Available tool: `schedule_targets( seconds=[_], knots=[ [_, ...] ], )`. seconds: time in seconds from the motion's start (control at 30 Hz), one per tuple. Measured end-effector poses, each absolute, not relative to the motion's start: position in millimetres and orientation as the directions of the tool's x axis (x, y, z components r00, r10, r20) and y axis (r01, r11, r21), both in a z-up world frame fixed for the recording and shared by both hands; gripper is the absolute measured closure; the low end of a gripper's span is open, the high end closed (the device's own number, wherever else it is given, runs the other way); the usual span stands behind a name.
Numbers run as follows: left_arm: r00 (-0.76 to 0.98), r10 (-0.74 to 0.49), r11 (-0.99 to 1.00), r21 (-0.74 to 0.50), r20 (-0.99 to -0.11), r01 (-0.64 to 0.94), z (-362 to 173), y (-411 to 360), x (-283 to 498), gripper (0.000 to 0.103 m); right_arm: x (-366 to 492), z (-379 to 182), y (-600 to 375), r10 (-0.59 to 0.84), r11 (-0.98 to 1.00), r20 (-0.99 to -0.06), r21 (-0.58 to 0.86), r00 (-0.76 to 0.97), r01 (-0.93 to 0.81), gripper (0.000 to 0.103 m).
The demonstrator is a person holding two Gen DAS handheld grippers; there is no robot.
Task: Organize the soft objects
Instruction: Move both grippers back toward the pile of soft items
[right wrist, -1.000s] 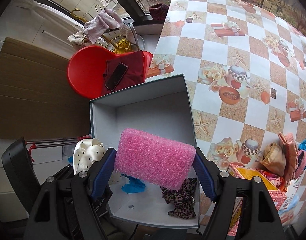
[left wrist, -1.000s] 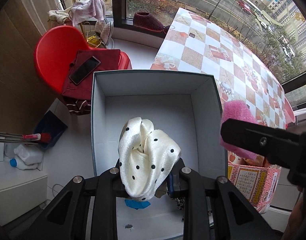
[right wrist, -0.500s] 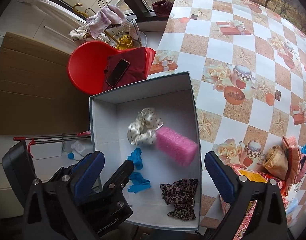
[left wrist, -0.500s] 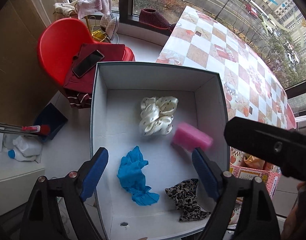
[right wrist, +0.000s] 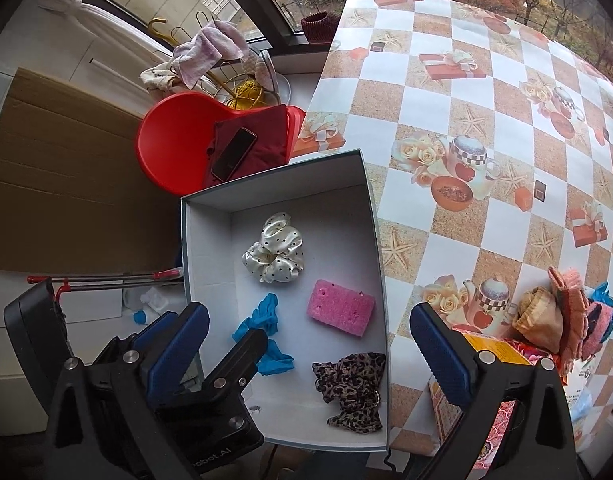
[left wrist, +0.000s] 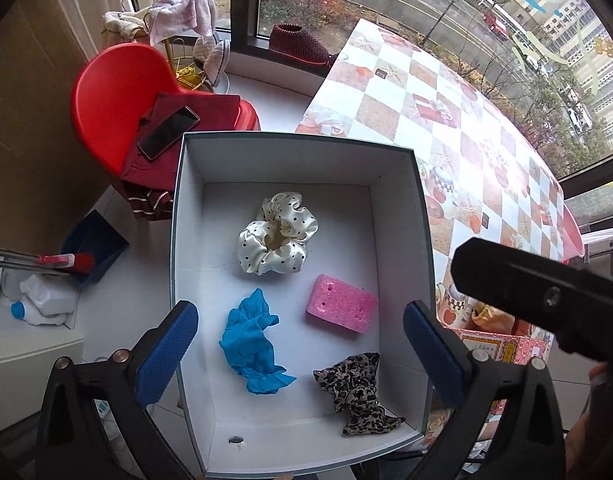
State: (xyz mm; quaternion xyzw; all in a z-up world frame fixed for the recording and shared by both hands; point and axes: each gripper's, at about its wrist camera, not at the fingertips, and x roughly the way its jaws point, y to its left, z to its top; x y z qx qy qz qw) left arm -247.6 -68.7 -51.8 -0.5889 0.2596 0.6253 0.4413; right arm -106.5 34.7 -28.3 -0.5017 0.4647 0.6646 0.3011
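Scrunchie, sponge lie loose inside box, sorted; I hold left gripper, right gripper wide, empty, above it.

Home: patterned tablecloth, slipper, chair.

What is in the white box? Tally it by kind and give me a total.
Scrunchies: 2, the cream polka-dot scrunchie and the leopard-print scrunchie
Pink sponge: 1
Crumpled blue cloth: 1
Total: 4, all inside the white box
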Motion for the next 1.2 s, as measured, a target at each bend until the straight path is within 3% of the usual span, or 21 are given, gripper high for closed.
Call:
schedule_targets(
  seconds=[0.7, 1.2],
  knots=[
    [0.112, 0.203, -0.369, -0.182, -0.973, -0.911, -30, -63, -201, 0.0, -43, 8, 26, 0.025, -0.305, -0.926, 0.352, -0.377, -0.885, 0.001],
    [0.147, 0.168, -0.129, -0.169, -0.975, -0.977, -17, -4, -89, 0.0, 132, 6, 44, 0.126, 0.008, -0.931, 0.346, -0.342, -0.938, 0.001]
  ],
)
